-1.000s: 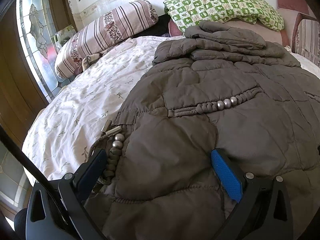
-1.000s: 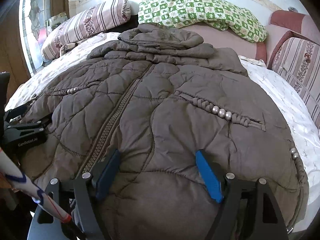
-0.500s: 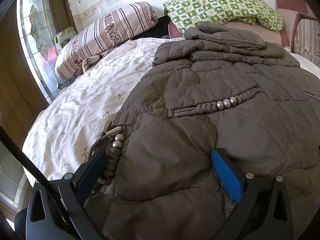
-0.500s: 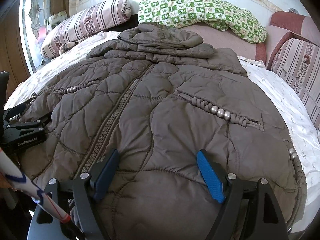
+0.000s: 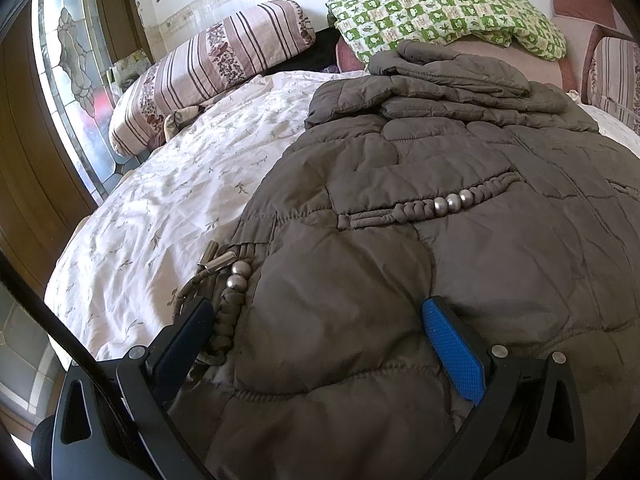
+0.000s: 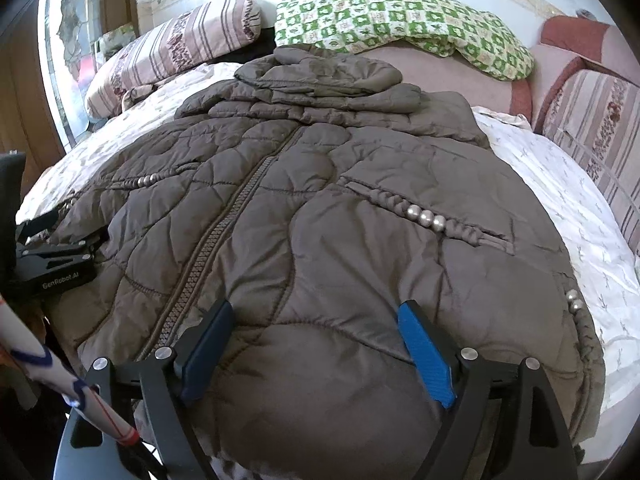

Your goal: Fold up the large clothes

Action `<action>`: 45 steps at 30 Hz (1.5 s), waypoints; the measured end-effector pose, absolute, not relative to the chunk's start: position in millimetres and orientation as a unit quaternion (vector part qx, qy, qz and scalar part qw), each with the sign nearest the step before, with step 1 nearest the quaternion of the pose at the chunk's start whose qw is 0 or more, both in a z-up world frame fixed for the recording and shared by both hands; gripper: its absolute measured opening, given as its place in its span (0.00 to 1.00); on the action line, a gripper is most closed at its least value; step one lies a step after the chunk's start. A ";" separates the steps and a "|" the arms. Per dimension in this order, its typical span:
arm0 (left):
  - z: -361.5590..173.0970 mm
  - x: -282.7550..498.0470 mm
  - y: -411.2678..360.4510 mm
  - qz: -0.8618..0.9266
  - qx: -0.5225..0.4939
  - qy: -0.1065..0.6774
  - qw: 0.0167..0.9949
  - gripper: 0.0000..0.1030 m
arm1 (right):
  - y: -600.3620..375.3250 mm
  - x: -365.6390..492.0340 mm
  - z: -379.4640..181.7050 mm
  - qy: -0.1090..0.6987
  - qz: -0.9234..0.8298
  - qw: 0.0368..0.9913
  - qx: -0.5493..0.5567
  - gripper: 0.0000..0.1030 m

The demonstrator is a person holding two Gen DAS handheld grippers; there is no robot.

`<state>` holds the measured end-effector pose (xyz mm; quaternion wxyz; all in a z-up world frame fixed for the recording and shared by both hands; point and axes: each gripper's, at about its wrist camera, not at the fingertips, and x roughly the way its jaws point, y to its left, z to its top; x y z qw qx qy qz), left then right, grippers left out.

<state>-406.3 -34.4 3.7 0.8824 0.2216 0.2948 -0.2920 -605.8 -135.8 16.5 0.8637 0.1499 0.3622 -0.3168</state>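
A large brown quilted jacket (image 6: 320, 208) lies flat, front up, on the bed, zipper (image 6: 224, 232) down the middle, sleeves and hood folded in at the far end (image 6: 320, 84). It also fills the left wrist view (image 5: 460, 248). My left gripper (image 5: 316, 320) is open, straddling the jacket's hem near its left corner, by the braided cord with silver beads (image 5: 238, 276). My right gripper (image 6: 316, 324) is open over the hem, right of the zipper. The left gripper also shows at the left edge of the right wrist view (image 6: 60, 256).
The bed has a white floral sheet (image 5: 168, 200). A striped bolster pillow (image 5: 216, 64) and a green checked pillow (image 5: 440, 8) lie at the head. A striped cushion (image 6: 592, 120) stands at the right. A stained-glass window (image 5: 68, 64) is on the left.
The right gripper has eased slightly forward over the hem. The left gripper has not visibly moved. Both stay open.
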 end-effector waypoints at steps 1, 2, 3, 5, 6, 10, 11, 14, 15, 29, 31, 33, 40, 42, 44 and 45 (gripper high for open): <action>3.9 -406.1 -33.4 -0.292 0.221 0.297 0.882 1.00 | -136.6 -608.2 17.9 0.362 -0.318 0.863 0.153 0.85; 3.8 -405.9 -32.6 -0.292 0.220 0.298 0.882 1.00 | -136.9 -610.3 20.0 0.360 -0.321 0.862 0.154 0.85; 4.2 -405.3 -31.6 -0.293 0.219 0.301 0.881 1.00 | -137.8 -613.6 22.9 0.356 -0.327 0.862 0.154 0.85; 4.3 -406.0 -30.1 -0.294 0.217 0.305 0.880 1.00 | -144.9 -626.2 30.5 0.340 -0.344 0.860 0.163 0.85; 4.4 -406.2 -29.3 -0.295 0.217 0.305 0.879 1.00 | -149.4 -630.7 33.2 0.335 -0.350 0.858 0.170 0.85; 4.4 -406.4 -29.3 -0.296 0.216 0.307 0.879 1.00 | -175.4 -665.7 45.7 0.300 -0.399 0.843 0.201 0.85; 4.3 -406.4 -29.3 -0.296 0.216 0.307 0.878 1.00 | -184.8 -681.0 49.6 0.286 -0.423 0.834 0.212 0.85; 4.2 -406.3 -28.9 -0.296 0.216 0.307 0.878 1.00 | -208.3 -719.3 51.3 0.254 -0.458 0.810 0.263 0.86; 4.1 -406.3 -28.8 -0.296 0.215 0.307 0.878 1.00 | -215.1 -731.7 49.3 0.248 -0.472 0.799 0.279 0.86; 6.0 -404.2 -27.5 -0.301 0.209 0.317 0.875 1.00 | -234.8 -797.1 10.2 0.191 -0.428 0.751 0.466 0.86; 10.0 -404.3 -22.5 -0.310 0.198 0.322 0.872 1.00 | -231.3 -790.0 8.4 0.193 -0.412 0.758 0.469 0.86; 15.6 -405.6 -15.7 -0.320 0.183 0.325 0.871 1.00 | -227.3 -784.4 6.4 0.196 -0.398 0.763 0.470 0.86; 42.1 -384.7 21.3 -0.322 0.100 0.353 0.873 1.00 | -225.2 -777.2 4.0 0.206 -0.390 0.768 0.464 0.86; 48.0 -370.7 34.2 -0.307 0.075 0.362 0.877 1.00 | -222.5 -773.6 4.9 0.208 -0.384 0.773 0.460 0.86; 50.9 -352.4 49.7 -0.290 0.044 0.377 0.879 1.00 | -215.5 -768.0 7.1 0.211 -0.380 0.781 0.448 0.85; 49.8 -342.5 56.4 -0.282 0.030 0.390 0.876 1.00 | -212.3 -765.4 9.3 0.210 -0.379 0.786 0.441 0.85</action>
